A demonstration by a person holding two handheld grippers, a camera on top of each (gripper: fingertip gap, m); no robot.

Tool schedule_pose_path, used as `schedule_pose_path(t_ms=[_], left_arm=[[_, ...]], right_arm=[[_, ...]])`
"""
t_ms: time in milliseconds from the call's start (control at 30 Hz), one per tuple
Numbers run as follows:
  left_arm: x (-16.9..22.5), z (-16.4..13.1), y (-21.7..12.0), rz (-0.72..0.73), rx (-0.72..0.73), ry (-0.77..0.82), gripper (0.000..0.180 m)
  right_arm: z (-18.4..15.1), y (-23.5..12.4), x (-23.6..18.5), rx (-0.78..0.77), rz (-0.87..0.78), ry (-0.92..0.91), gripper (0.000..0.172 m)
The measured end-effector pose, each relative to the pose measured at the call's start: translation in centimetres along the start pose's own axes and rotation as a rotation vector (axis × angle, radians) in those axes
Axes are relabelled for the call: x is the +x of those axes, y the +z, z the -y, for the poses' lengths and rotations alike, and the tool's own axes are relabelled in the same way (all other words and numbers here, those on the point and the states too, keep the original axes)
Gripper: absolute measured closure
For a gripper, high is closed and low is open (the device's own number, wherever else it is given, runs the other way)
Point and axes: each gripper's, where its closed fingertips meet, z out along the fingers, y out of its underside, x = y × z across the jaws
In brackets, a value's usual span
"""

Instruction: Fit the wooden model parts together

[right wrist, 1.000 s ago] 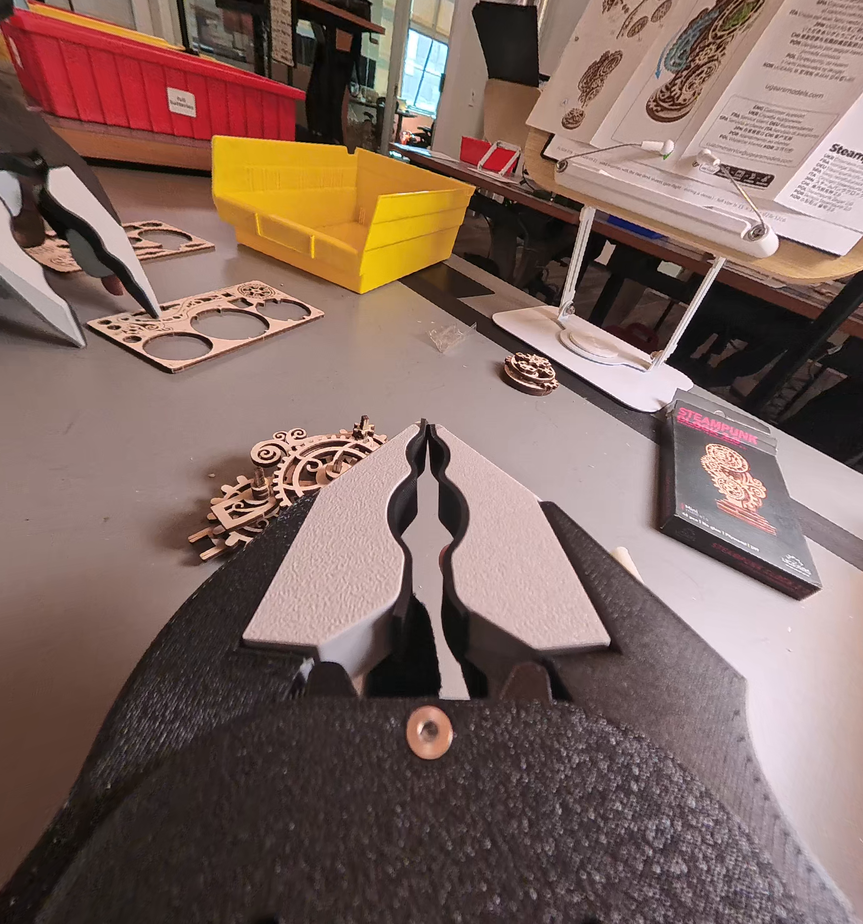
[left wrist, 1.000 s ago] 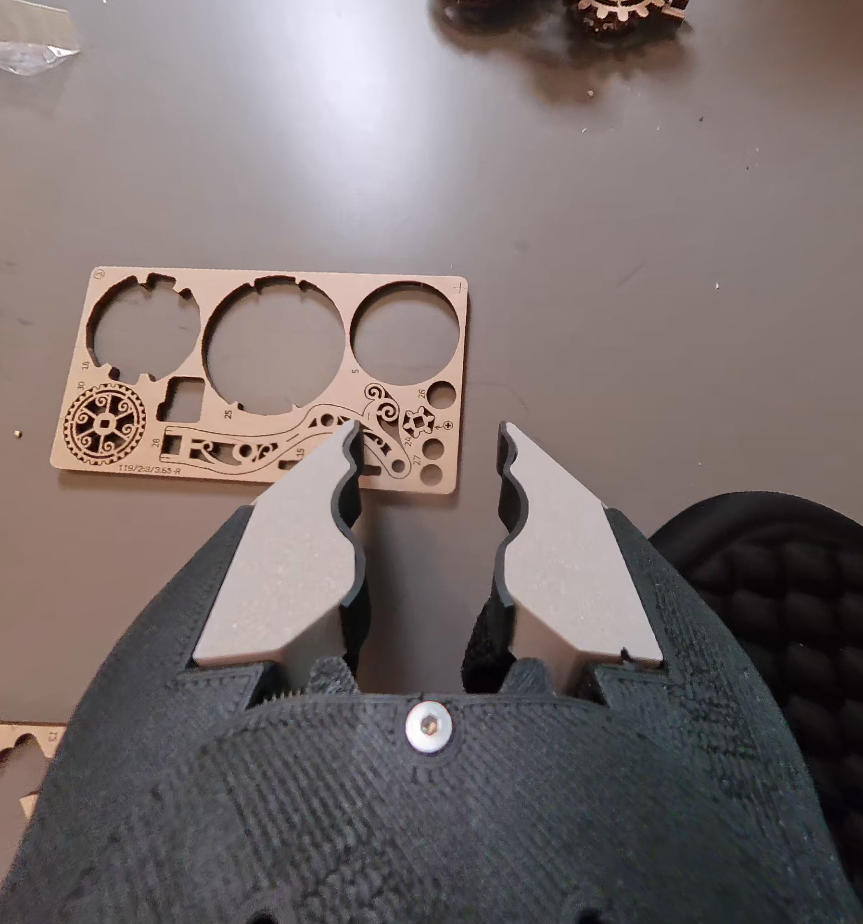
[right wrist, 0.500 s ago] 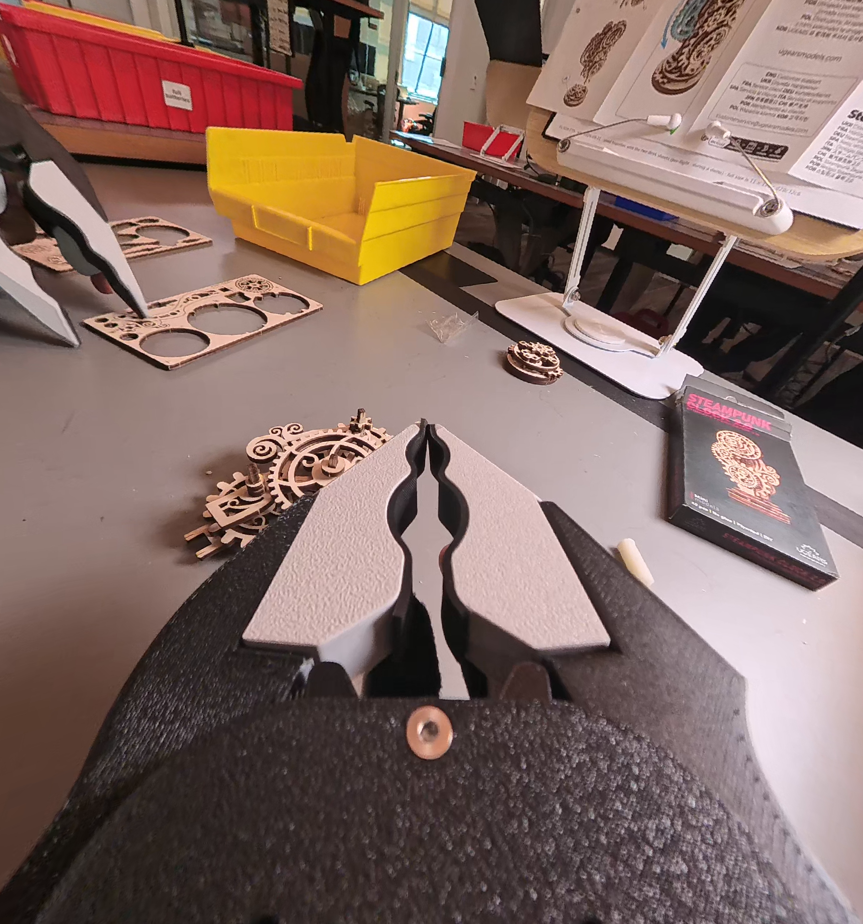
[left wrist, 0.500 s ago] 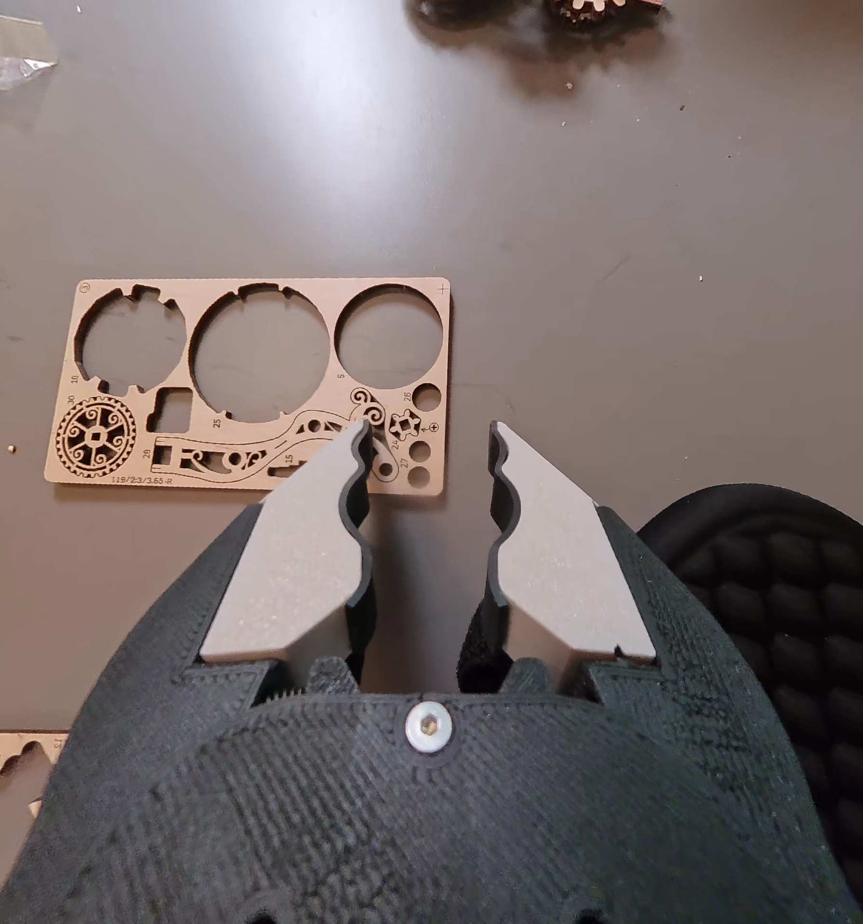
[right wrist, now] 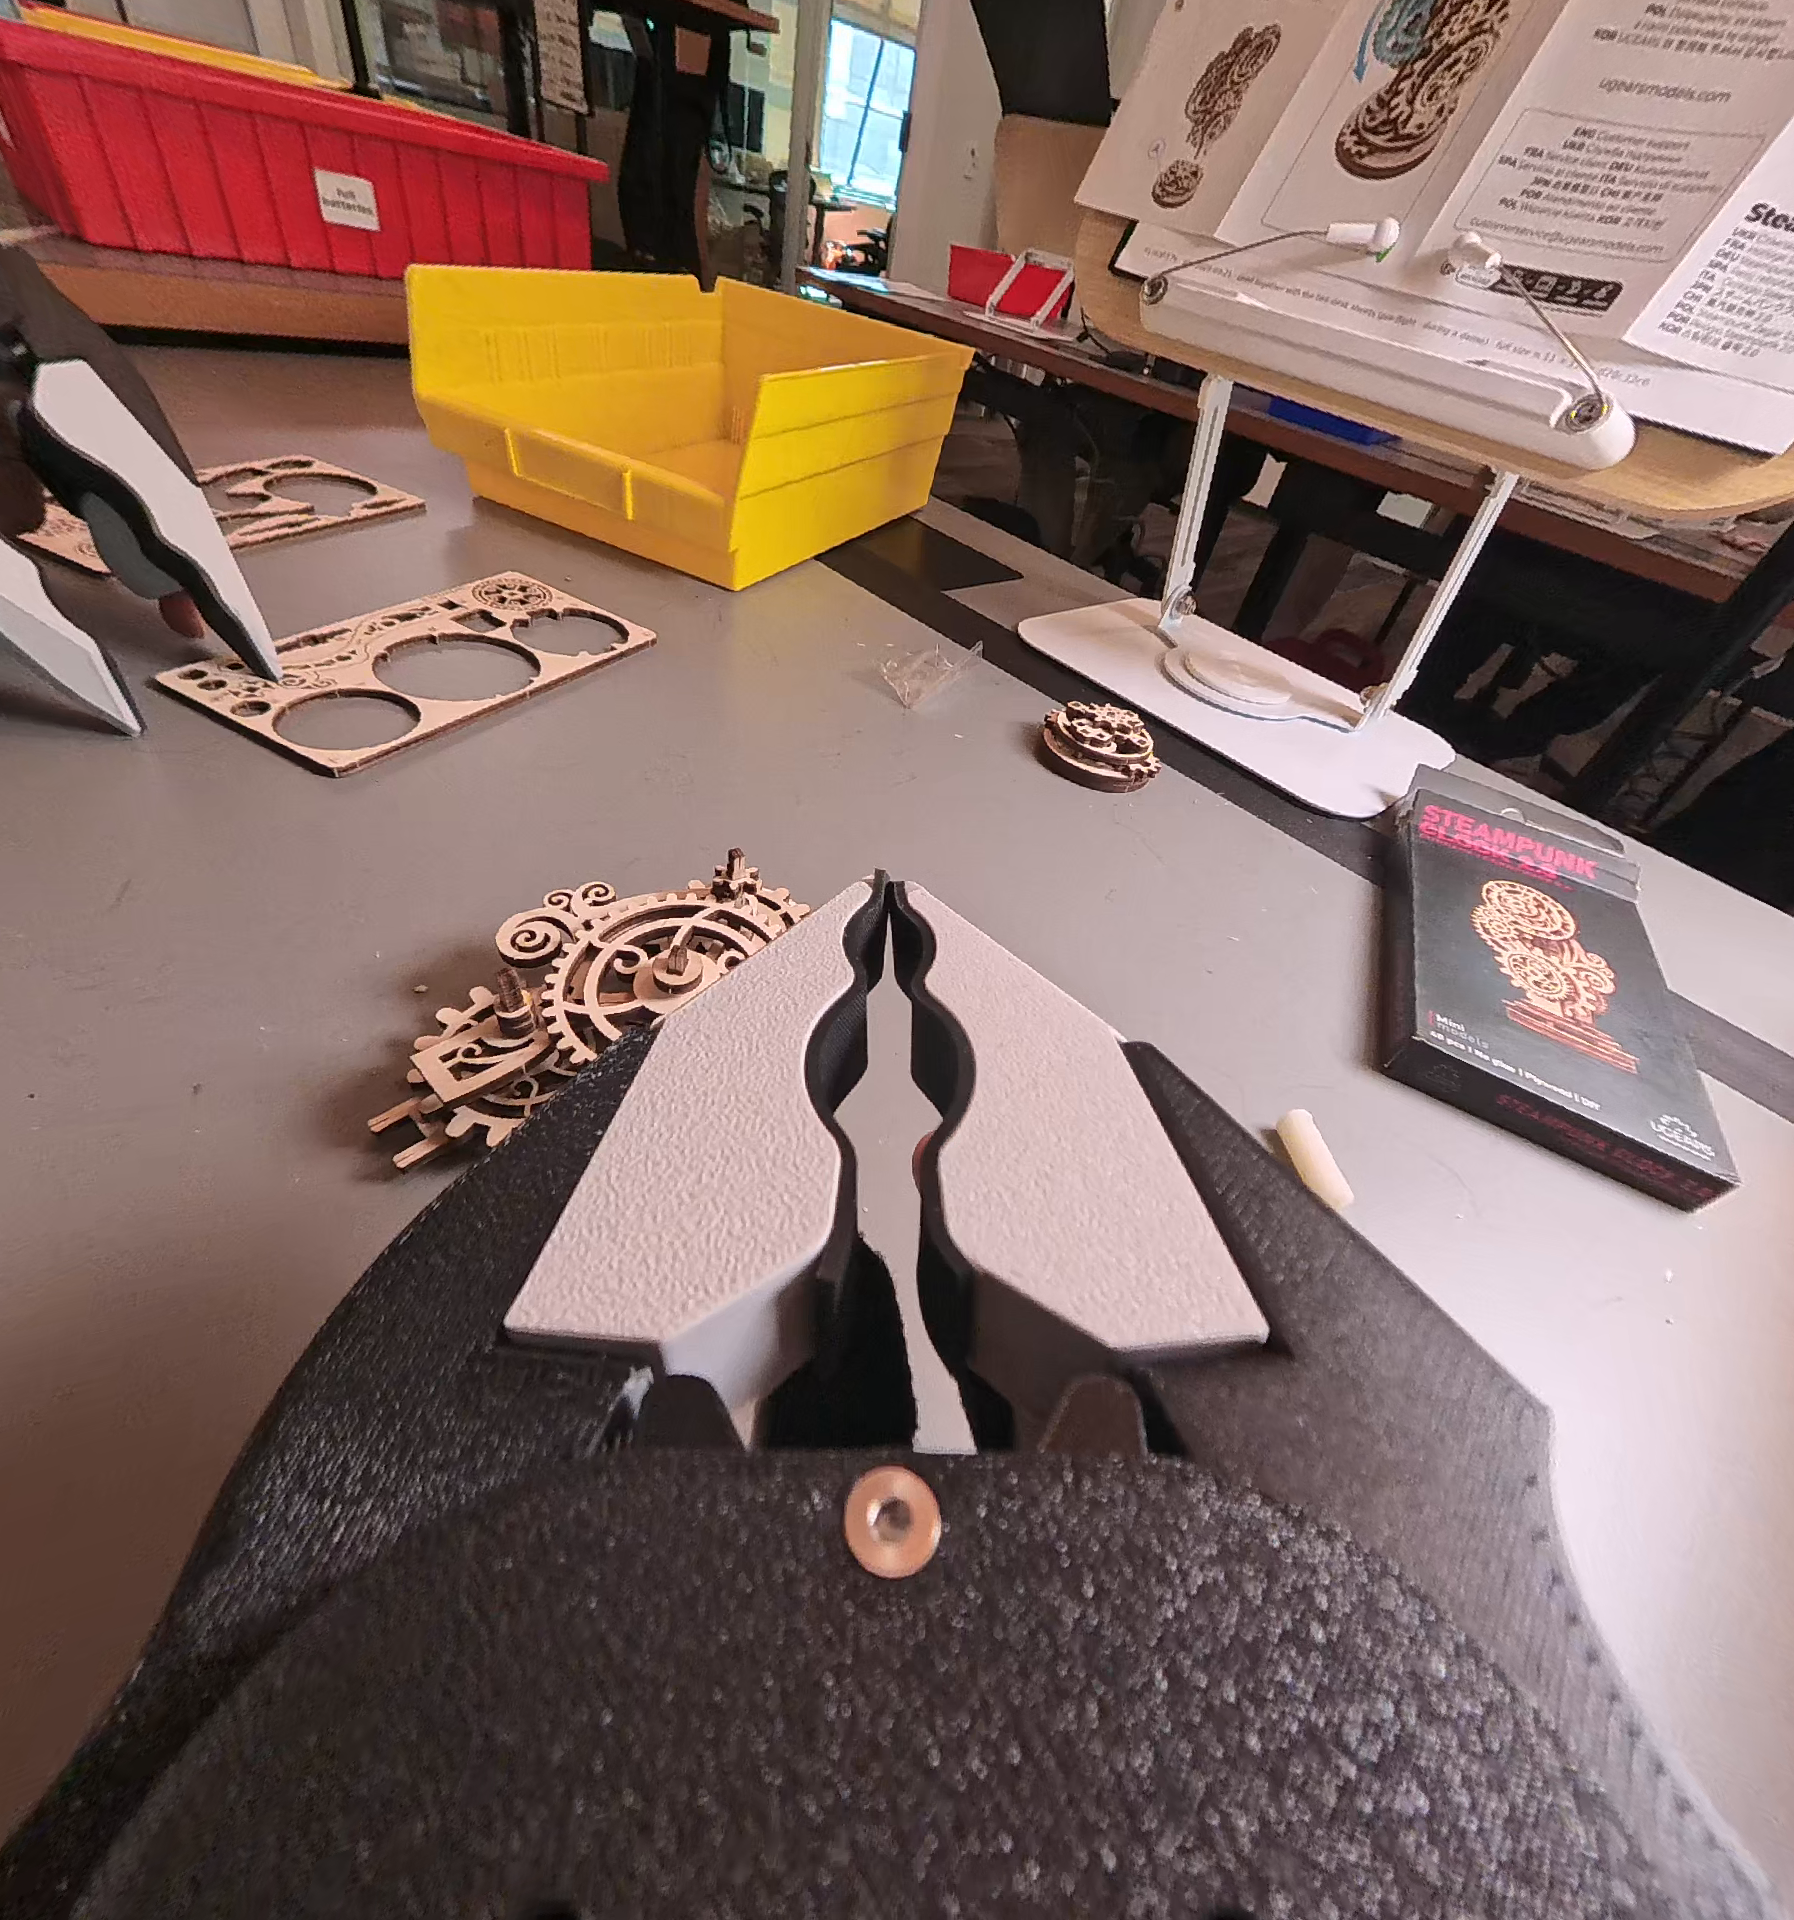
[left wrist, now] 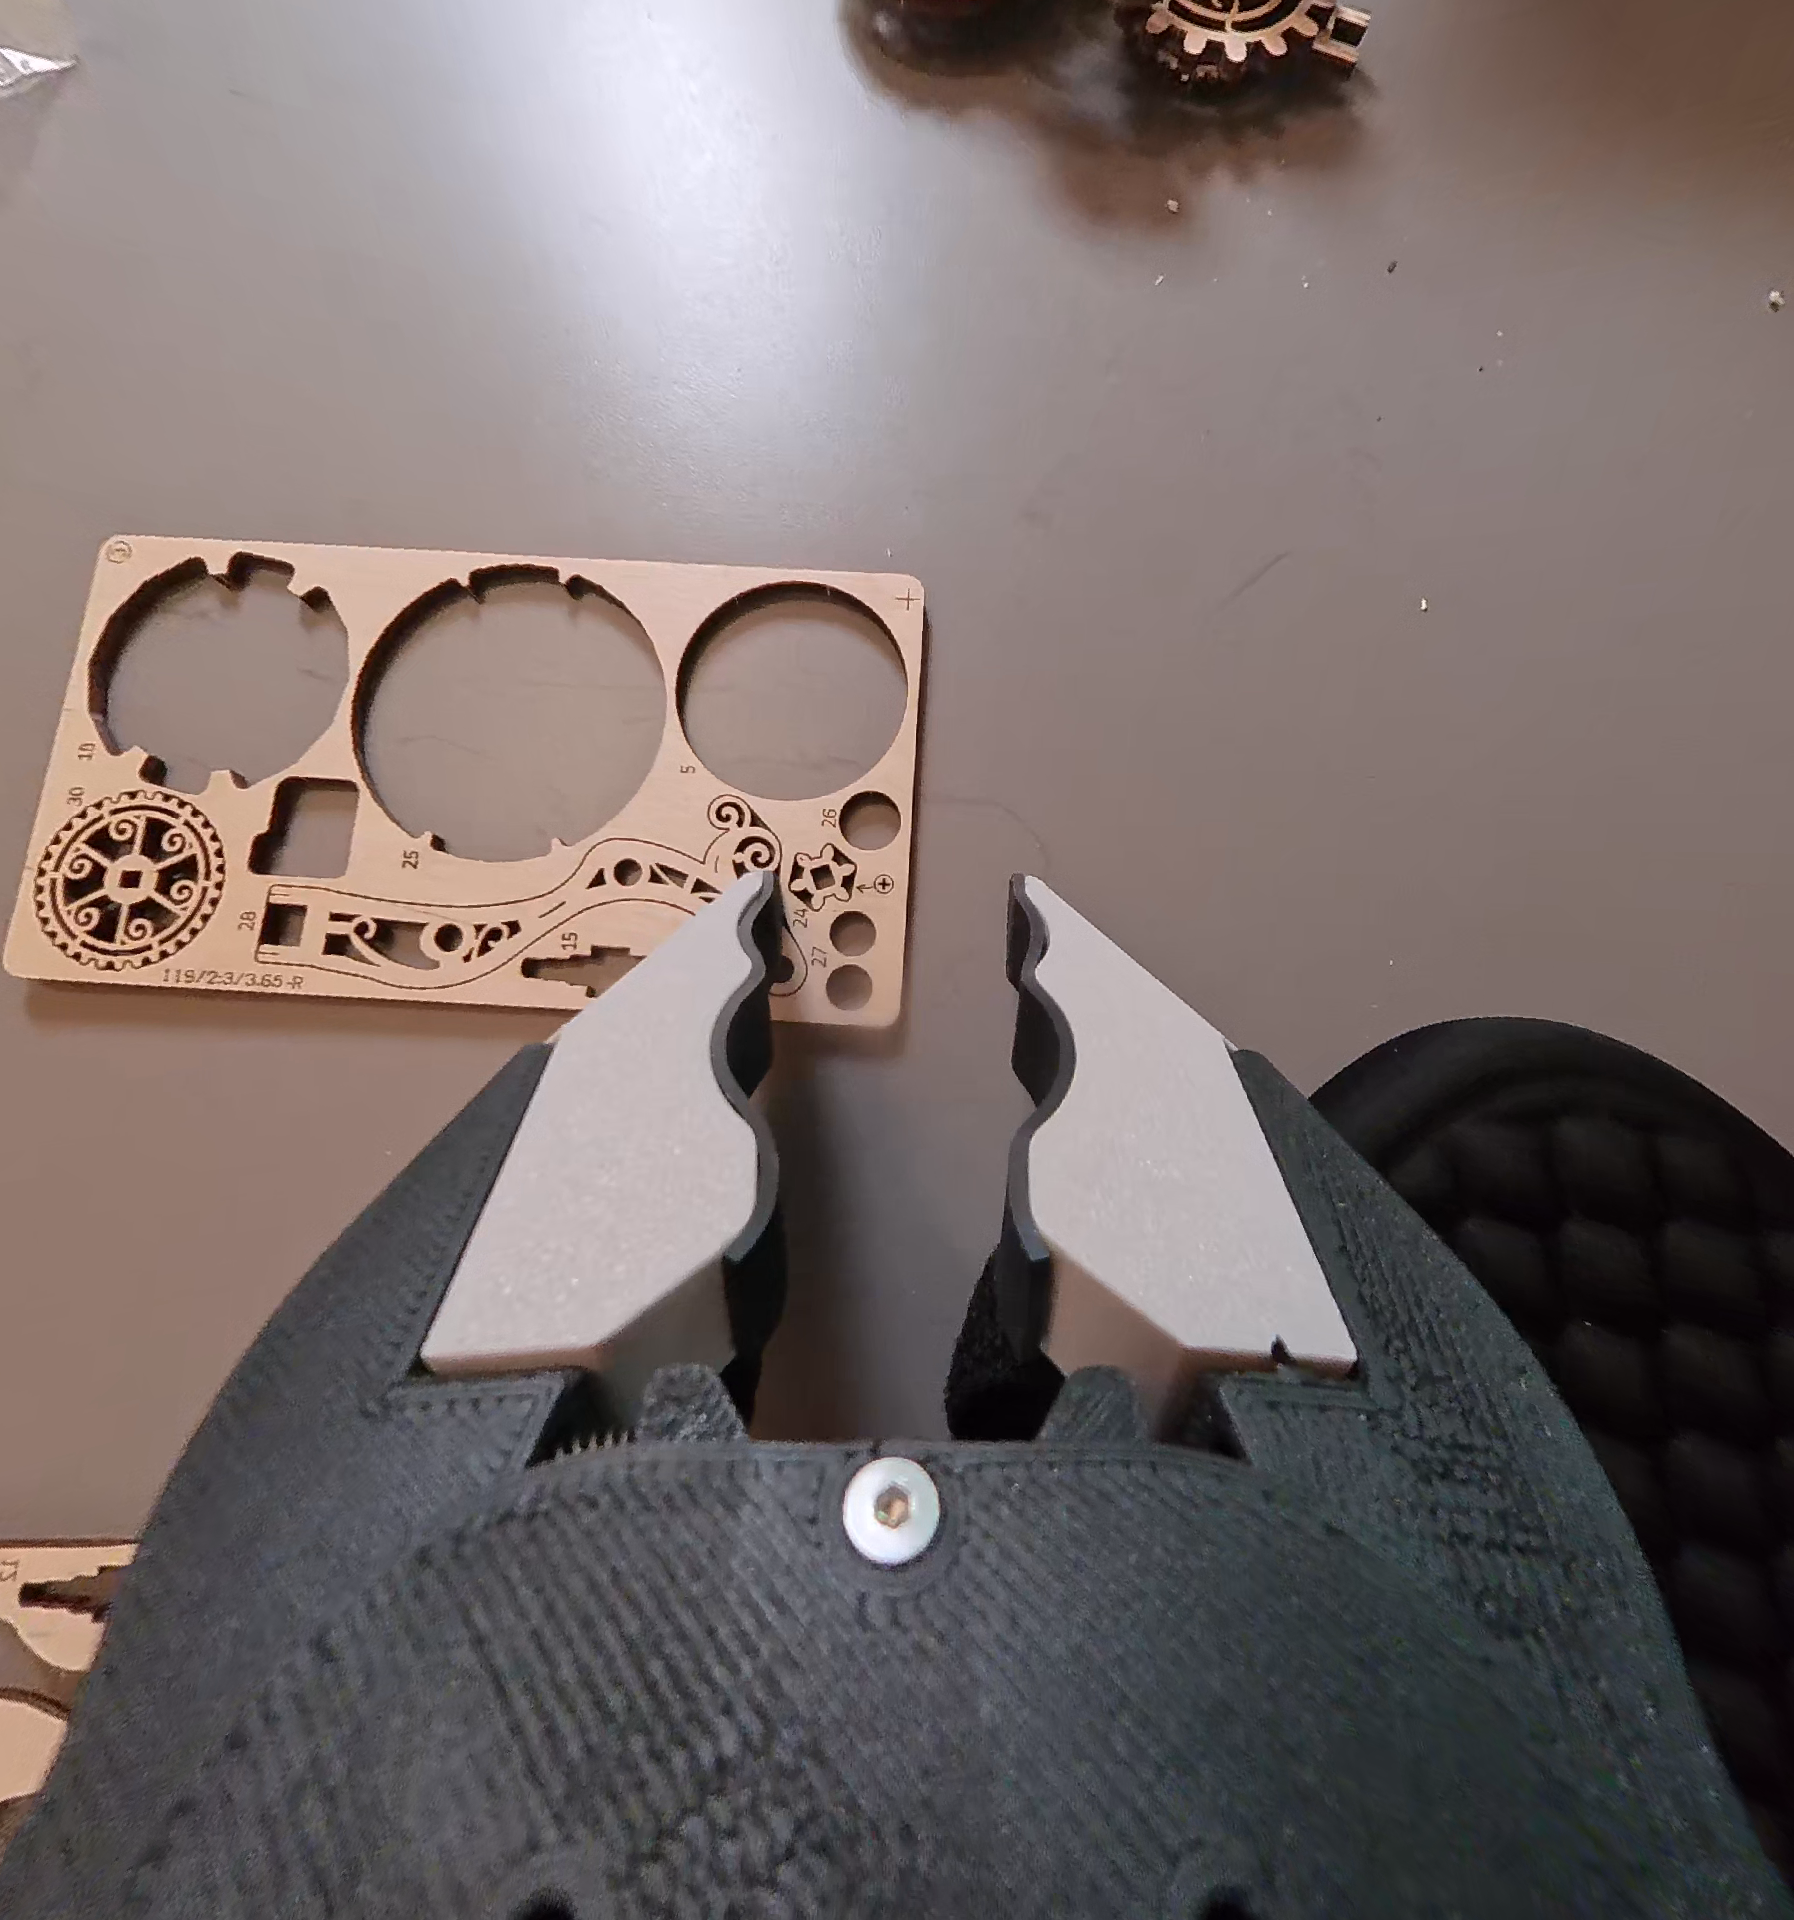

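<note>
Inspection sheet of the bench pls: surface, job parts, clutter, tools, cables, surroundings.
Surface: grey table, a few crumbs.
Job's things: punched wooden sheet, some parts remaining in it; second sheet behind; part-built gear assembly; small round gear stack.
Clutter: yellow bin; black kit box; white stick; clear plastic scrap.
Grippers: left tool open, one fingertip over the sheet's near corner, nothing between the fingers; right tool shut, empty.
Cables: nothing seen.
Surroundings: instruction sheets on white stand; red crate.
</note>
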Motion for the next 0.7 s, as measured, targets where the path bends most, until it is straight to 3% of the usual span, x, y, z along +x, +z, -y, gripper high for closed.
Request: schedule_pose_path(t_ms=[267, 700], left_arm=[[-0.8, 0.2, -0.5, 0.031, 0.005, -0.014, 0.128], [-0.9, 0.1, -0.2, 0.011, 0.027, -0.061, 0.128]], right_arm=[[0.0, 0.0, 0.1, -0.002, -0.001, 0.008, 0.172], [-0.2, 0.1, 0.3, -0.009, -0.003, 0.028, 0.172]])
